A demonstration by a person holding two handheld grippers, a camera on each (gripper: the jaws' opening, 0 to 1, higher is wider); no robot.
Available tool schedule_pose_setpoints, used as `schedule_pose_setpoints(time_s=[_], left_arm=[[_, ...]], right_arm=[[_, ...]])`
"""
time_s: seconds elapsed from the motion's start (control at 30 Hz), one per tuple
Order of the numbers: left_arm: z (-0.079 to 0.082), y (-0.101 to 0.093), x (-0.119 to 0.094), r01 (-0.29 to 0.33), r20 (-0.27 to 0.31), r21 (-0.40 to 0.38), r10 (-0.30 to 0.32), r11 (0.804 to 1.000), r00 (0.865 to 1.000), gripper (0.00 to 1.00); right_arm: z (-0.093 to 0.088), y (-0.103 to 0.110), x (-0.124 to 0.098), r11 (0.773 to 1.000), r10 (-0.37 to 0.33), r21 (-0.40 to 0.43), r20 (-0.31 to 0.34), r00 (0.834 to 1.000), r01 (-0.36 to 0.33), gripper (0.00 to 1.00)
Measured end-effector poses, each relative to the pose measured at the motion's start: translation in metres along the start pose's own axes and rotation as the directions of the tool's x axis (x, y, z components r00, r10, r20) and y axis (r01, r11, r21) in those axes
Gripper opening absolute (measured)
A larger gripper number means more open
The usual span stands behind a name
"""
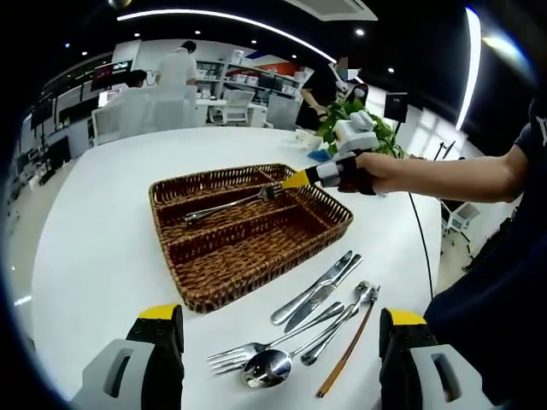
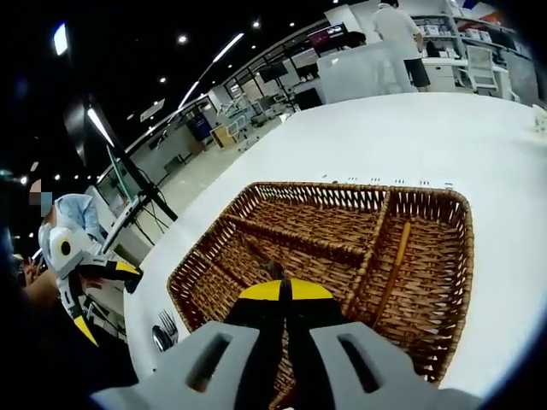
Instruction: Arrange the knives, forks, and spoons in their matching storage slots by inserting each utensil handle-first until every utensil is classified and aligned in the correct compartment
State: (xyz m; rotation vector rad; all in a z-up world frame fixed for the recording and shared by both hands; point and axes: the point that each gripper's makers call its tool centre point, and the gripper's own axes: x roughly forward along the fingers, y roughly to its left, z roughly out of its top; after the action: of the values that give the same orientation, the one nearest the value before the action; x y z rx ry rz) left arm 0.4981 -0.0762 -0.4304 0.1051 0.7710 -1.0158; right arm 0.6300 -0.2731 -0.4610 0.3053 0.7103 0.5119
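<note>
A woven wicker tray (image 1: 256, 256) with long slots stands mid-table. My right gripper (image 1: 295, 179) reaches over its far right rim, shut on one end of a metal fork (image 1: 226, 207) that slants down into a middle slot. In the right gripper view the yellow-tipped jaws (image 2: 286, 290) are pressed together over the tray (image 2: 427, 325); little of the fork shows there. My left gripper (image 1: 280, 316) hangs wide open above the loose cutlery: two knives (image 1: 320, 286), a fork (image 1: 244, 352), a spoon (image 1: 269, 367).
A second long-handled utensil (image 1: 346, 318) and a brown stick (image 1: 346, 357) lie by the knives. A pale stick (image 2: 395, 265) lies in the tray's crosswise end slot. A plant (image 1: 346, 115) sits at the table's far edge. Bare white tabletop (image 1: 102, 231) surrounds the tray.
</note>
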Motion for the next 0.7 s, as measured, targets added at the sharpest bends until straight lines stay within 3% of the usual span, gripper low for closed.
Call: schedule_pose_setpoints(time_s=[0.47,0.7], left_arm=[[-0.001,0.005,0.001,0.001,-0.011,-0.006,-0.001,1.000,1.000,1.00],[-0.005,0.003,0.001,0.002,-0.024,-0.009,-0.002,1.000,1.000,1.00]], right_arm=[[-0.003,-0.005,0.021,0.999,0.003,0.040,-0.012,1.000,-0.003,0.00],[-0.004,-0.016,0.028,0.999,-0.049,0.003,-0.028,0.998,0.049,0.01]])
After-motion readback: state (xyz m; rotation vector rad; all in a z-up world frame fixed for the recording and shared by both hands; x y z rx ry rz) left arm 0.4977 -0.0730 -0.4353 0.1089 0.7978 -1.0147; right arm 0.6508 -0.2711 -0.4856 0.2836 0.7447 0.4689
